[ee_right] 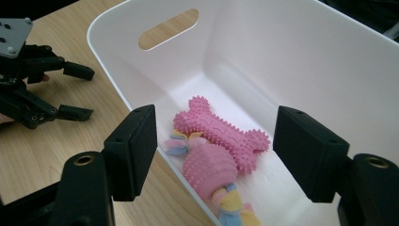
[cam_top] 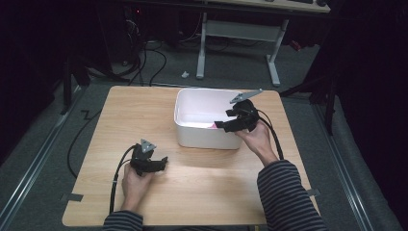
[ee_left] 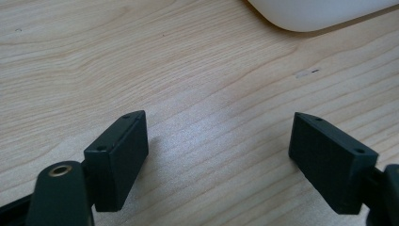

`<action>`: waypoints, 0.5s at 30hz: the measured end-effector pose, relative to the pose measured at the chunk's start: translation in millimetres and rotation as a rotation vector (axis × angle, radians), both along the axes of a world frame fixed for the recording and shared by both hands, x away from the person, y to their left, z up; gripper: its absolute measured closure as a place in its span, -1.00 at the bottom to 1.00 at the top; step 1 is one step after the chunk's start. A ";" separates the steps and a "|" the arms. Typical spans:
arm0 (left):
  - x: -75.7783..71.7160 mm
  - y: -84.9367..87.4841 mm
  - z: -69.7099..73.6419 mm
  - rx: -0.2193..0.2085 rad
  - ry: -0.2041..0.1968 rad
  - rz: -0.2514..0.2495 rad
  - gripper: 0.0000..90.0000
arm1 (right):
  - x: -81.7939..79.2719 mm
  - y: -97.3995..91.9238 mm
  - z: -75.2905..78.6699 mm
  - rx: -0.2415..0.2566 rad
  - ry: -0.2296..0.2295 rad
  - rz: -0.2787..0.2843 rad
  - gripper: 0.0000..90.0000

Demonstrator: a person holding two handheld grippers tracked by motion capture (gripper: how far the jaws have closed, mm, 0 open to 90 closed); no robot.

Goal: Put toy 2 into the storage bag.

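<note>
striped sleeves (cam_top: 284, 192), light wood table (cam_top: 144, 110), grey carpet floor (cam_top: 43, 144), dark room

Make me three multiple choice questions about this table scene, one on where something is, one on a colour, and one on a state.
1. Where does the spiky bone toy lie?
A. on the bare table
B. inside the white bin
C. between the left gripper's jaws

2. What colour is that bone toy?
A. pink
B. green
C. black

3. How is the left gripper?
A. shut on a toy
B. shut on the bin's rim
C. open over bare wood

Answers: 1 B, the right gripper view shows it on the bin's floor. 2 A, it is plainly pink. 3 C, the left gripper view shows its jaws apart with wood grain between them.
</note>
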State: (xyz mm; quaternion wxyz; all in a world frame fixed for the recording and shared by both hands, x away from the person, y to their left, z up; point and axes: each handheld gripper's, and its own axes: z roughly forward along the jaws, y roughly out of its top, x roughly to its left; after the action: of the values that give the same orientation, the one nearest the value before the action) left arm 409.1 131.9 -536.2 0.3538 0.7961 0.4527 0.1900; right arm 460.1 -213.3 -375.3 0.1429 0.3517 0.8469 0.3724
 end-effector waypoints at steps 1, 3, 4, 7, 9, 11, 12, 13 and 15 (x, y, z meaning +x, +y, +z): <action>0.0 0.0 0.0 0.000 0.000 0.000 -0.54 | -2.7 -3.1 -0.5 0.005 -0.005 -0.007 -0.29; 0.0 0.0 0.0 0.000 0.000 0.000 -0.54 | -7.8 -10.5 -0.5 0.009 -0.011 -0.024 -0.28; 0.0 0.0 0.0 0.000 0.000 0.000 -0.54 | -10.2 -14.9 -0.2 0.018 -0.015 -0.031 -0.28; 0.0 0.0 0.0 0.000 0.000 0.000 -0.54 | -19.4 -28.4 2.4 0.046 -0.025 -0.057 -0.27; 0.0 0.0 0.0 0.000 0.000 0.000 -0.54 | -26.1 -36.9 3.8 0.063 -0.035 -0.071 -0.26; 0.0 0.0 0.0 0.000 0.000 0.000 -0.54 | -32.7 -45.3 4.4 0.083 -0.041 -0.087 -0.24; 0.0 0.0 0.0 0.000 0.000 0.000 -0.54 | -35.5 -49.7 4.3 0.089 -0.043 -0.094 -0.23; 0.0 0.0 0.0 0.000 0.000 0.000 -0.54 | -38.3 -53.8 4.1 0.096 -0.041 -0.104 -0.23; 0.0 0.0 0.0 0.000 0.000 0.000 -0.54 | -42.9 -61.0 4.6 0.097 -0.042 -0.119 -0.22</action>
State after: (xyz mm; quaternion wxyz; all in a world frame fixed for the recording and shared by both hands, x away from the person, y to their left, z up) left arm 409.1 131.9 -536.2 0.3541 0.7959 0.4527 0.1902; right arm 417.2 -274.3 -370.7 0.1653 0.3999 0.8022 0.4114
